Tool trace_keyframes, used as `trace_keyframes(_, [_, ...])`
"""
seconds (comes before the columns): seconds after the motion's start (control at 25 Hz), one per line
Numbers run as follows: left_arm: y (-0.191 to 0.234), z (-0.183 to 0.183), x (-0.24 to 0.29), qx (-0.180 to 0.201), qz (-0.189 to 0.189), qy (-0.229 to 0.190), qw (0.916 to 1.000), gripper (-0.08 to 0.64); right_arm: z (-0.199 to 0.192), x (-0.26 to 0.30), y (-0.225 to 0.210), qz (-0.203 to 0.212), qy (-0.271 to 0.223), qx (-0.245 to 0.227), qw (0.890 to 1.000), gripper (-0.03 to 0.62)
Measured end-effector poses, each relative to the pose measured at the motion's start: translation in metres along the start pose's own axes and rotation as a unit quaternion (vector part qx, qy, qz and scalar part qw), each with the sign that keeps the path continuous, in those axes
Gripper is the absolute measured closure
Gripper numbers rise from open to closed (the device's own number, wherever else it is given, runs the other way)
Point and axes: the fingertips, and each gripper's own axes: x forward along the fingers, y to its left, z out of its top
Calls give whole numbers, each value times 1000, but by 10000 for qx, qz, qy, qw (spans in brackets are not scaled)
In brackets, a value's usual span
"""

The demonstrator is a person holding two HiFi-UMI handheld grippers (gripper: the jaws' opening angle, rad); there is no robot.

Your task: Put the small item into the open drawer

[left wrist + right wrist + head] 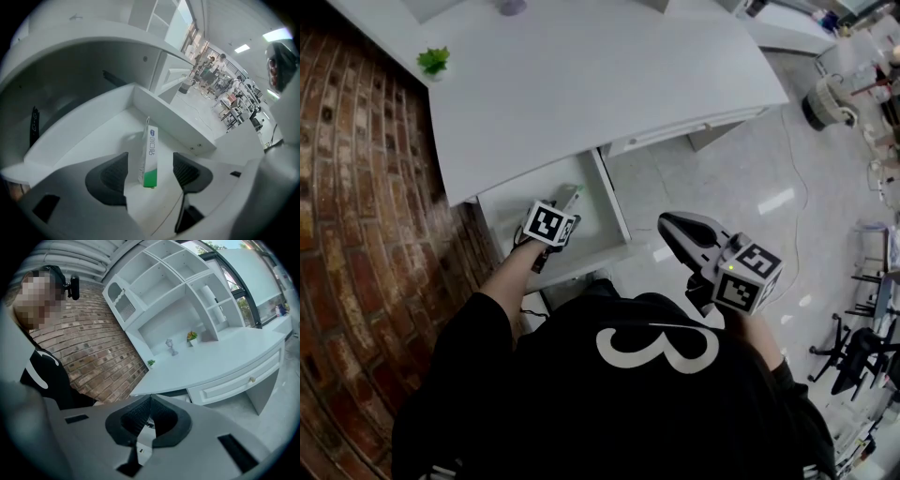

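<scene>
The small item (149, 157), a thin white box with a green end, stands on end between the pads of my left gripper (150, 174), with a gap on each side of it. That gripper is open and hangs over the open white drawer (174, 121). From the head view the left gripper (565, 208) is inside the drawer (609, 202), with the item (570, 195) at its tip. My right gripper (667, 225) is held off to the right, away from the drawer. Its jaws (148, 401) are shut with nothing in them.
The white desk top (581, 75) carries a small green plant (433, 61). A brick wall (356, 234) runs along the left. A second, closed drawer with a knob (252, 379) lies right of the open one. Office chairs (853, 347) stand at the far right.
</scene>
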Motion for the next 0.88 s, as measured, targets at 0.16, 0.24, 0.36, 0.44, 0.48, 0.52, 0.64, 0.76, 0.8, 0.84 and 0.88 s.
trace_keyframes(0.16, [-5,10,-26,19,-6,-338,9994,275,3,5,10,139,0,-33,9999,583])
trace_keyframes(0.24, [-5,19,-44,-65,37,-636,9980,276,7,9,14,183,17,-97,9998,583])
trace_keyframes(0.36, [-4,34,-75,-223,47,-1096,9937,306,15,16,21,218,54,-228,9995,583])
trace_keyframes(0.44, [-5,45,-98,-208,64,-1389,9901,330,22,21,27,271,51,-315,9991,583])
trace_keyframes(0.48, [-7,50,-109,-174,50,-1530,9881,349,25,23,31,305,52,-370,9988,583])
trace_keyframes(0.52, [-11,56,-120,-124,9,-1659,9861,375,28,25,35,346,51,-424,9985,583])
trace_keyframes(0.64, [-27,72,-154,53,-120,-2030,9791,441,34,29,45,479,25,-537,9974,583])
trace_keyframes(0.76, [-42,89,-191,-41,-200,-2454,9692,525,41,30,54,591,-7,-708,9957,583])
trace_keyframes(0.8, [-46,94,-204,-122,-257,-2602,9651,539,44,29,57,631,-42,-778,9950,583])
trace_keyframes(0.84, [-51,98,-216,-195,-326,-2752,9606,548,48,28,61,674,-94,-837,9942,583])
trace_keyframes(0.88, [-56,102,-229,-246,-406,-2911,9555,551,52,28,64,722,-157,-882,9934,583])
